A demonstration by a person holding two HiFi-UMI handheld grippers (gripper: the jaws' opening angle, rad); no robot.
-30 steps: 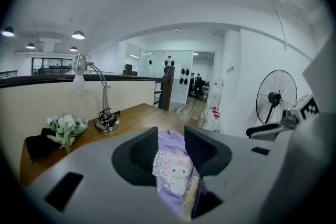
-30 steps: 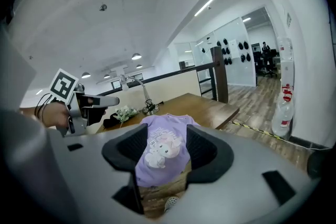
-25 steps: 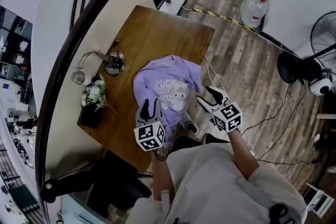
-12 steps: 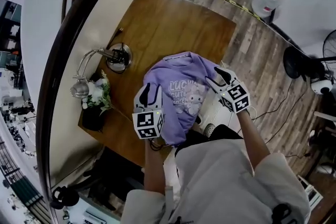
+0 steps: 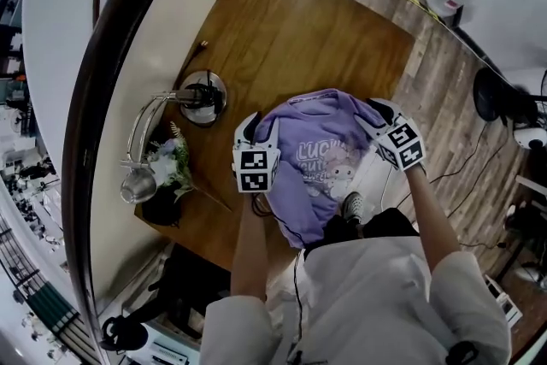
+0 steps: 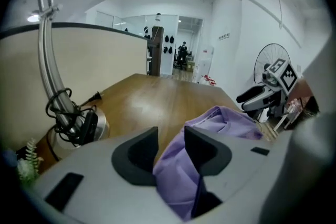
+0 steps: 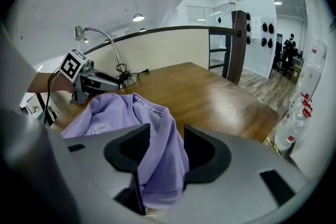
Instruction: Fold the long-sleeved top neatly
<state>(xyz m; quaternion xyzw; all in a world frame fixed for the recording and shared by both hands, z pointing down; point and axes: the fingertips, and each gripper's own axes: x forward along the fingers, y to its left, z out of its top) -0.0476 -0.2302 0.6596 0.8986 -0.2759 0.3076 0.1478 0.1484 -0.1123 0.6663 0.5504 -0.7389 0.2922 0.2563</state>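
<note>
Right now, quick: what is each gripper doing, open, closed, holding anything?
Left gripper: closed on the purple top.
Right gripper: closed on the purple top too, fabric between its jaws, which have just been closing further.

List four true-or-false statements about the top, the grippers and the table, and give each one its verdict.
1. Both grippers hold the purple top. True: cloth is pinched in the jaws of the left gripper and of the right gripper; the right jaws have just been closing on it.
2. The top is already folded. False: it is unfolded, with its front showing.
3. A desk lamp stands on the table. True.
4. The top is plain. False: its front bears a cartoon print.
</note>
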